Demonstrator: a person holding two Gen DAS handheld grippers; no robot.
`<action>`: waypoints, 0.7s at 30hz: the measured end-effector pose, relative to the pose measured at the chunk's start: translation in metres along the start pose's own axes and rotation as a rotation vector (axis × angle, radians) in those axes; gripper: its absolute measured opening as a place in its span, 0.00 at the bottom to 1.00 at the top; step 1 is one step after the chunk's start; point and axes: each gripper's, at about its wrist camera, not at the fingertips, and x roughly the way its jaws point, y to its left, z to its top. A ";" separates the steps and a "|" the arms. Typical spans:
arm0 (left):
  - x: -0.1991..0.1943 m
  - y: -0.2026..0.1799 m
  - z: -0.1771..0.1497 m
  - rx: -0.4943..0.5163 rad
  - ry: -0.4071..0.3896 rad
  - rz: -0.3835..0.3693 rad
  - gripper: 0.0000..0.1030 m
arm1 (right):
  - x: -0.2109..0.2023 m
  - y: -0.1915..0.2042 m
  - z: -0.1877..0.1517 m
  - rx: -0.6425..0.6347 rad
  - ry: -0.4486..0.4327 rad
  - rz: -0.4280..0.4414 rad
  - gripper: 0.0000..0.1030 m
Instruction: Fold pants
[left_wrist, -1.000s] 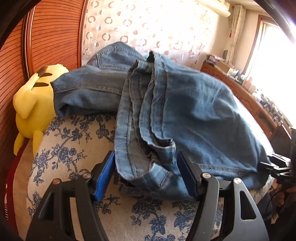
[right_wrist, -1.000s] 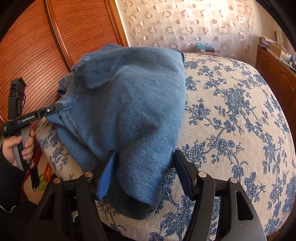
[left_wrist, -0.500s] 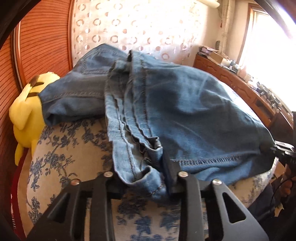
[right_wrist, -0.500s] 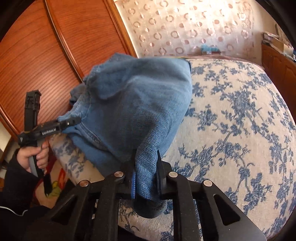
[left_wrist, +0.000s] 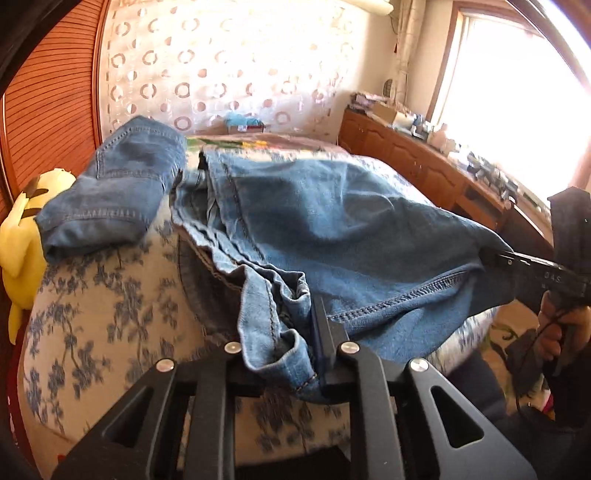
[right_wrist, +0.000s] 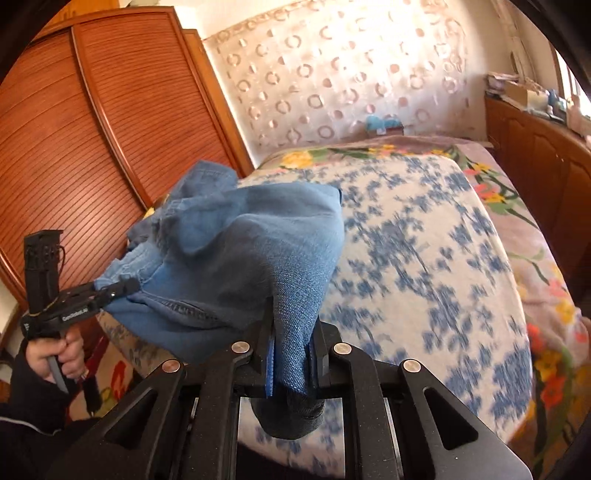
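Both the left gripper (left_wrist: 291, 350) and right gripper (right_wrist: 291, 354), just closed, clamp the jeans (left_wrist: 332, 229), likely to carry that end across the bed (right_wrist: 424, 258).

The left gripper (left_wrist: 286, 343) has its left pad buried under bunched jeans (left_wrist: 332, 221) — only the right pad's edge shows. The right gripper (right_wrist: 291, 354) pinches a denim fold that hides most of both pads; the hem below them is dark and unreadable. The bedspread (right_wrist: 424, 258) beyond the fingers is motion-blurred. The yellow toy (left_wrist: 22, 236) — cut by the frame edge. Items on the cabinet (left_wrist: 424, 162) are too small to identify.
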 end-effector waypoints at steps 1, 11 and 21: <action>0.000 0.000 -0.003 -0.003 0.007 0.002 0.17 | 0.001 0.000 -0.004 0.007 0.020 -0.002 0.10; -0.018 0.010 -0.017 -0.019 0.006 0.049 0.33 | 0.009 0.001 -0.007 0.055 0.046 -0.038 0.12; -0.053 0.039 -0.002 -0.055 -0.104 0.149 0.66 | 0.001 0.045 0.051 -0.047 -0.071 -0.043 0.12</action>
